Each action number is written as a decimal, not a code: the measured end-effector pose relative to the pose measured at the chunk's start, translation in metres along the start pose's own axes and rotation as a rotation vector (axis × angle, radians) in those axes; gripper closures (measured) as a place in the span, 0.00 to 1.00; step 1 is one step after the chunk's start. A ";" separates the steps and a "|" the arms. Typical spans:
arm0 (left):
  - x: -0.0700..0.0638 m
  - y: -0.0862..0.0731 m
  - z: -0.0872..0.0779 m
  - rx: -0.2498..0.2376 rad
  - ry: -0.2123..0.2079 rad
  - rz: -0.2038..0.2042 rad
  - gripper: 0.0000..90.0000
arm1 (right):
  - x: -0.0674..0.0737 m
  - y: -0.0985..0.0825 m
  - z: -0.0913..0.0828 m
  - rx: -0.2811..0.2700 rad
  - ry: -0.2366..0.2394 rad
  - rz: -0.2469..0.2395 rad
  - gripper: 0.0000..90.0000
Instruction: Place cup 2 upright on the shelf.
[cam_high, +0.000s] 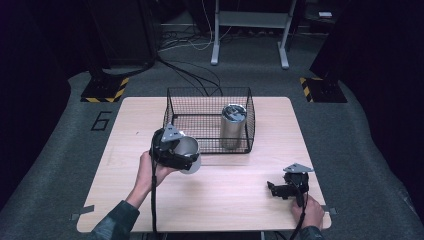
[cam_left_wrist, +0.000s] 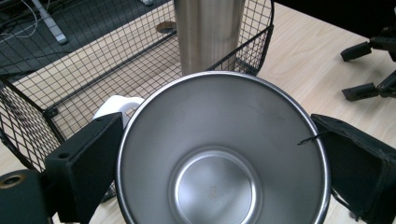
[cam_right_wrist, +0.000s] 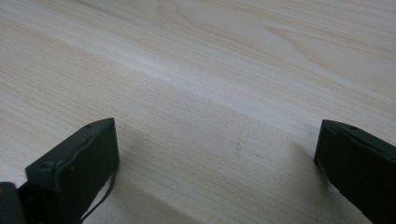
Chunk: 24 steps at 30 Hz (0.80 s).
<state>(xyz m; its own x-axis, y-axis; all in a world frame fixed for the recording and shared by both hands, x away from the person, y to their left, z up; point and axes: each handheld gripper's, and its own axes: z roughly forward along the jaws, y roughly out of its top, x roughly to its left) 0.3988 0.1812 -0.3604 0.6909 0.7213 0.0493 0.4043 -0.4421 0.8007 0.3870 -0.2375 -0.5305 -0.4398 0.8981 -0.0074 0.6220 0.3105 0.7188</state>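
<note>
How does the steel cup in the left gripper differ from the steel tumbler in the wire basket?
The steel cup is clamped between the left gripper's jaws, outside the wire basket; the tall tumbler stands free inside it. The cup is short, wide-mouthed and tapers toward its base; the tumbler is a tall, narrow, straight cylinder. The cup is tilted, mouth toward the gripper's camera; the tumbler is upright. Both are bare brushed metal.

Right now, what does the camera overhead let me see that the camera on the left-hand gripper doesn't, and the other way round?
The high view alone shows the person's hands, the whole table and the floor cables. The left gripper view alone looks down into the steel cup, showing its shiny bare bottom, with a jaw pressed on each side. Both show the wire basket, the tall steel tumbler standing in it, and the right gripper resting apart on the wood.
</note>
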 end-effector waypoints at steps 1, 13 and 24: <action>0.000 0.002 0.000 0.002 0.000 -0.001 0.07 | 0.000 0.000 0.000 0.000 0.000 0.000 0.00; 0.006 0.028 -0.003 -0.012 -0.010 -0.003 0.07 | 0.000 0.000 0.000 0.000 0.000 0.000 0.00; 0.014 0.052 0.002 -0.023 -0.001 0.029 0.07 | 0.000 0.000 0.000 0.000 0.000 0.000 0.00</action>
<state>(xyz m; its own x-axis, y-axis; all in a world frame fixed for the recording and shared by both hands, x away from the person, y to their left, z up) 0.4307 0.1677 -0.3191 0.7028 0.7078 0.0718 0.3707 -0.4505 0.8122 0.3870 -0.2374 -0.5305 -0.4395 0.8982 -0.0072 0.6220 0.3101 0.7190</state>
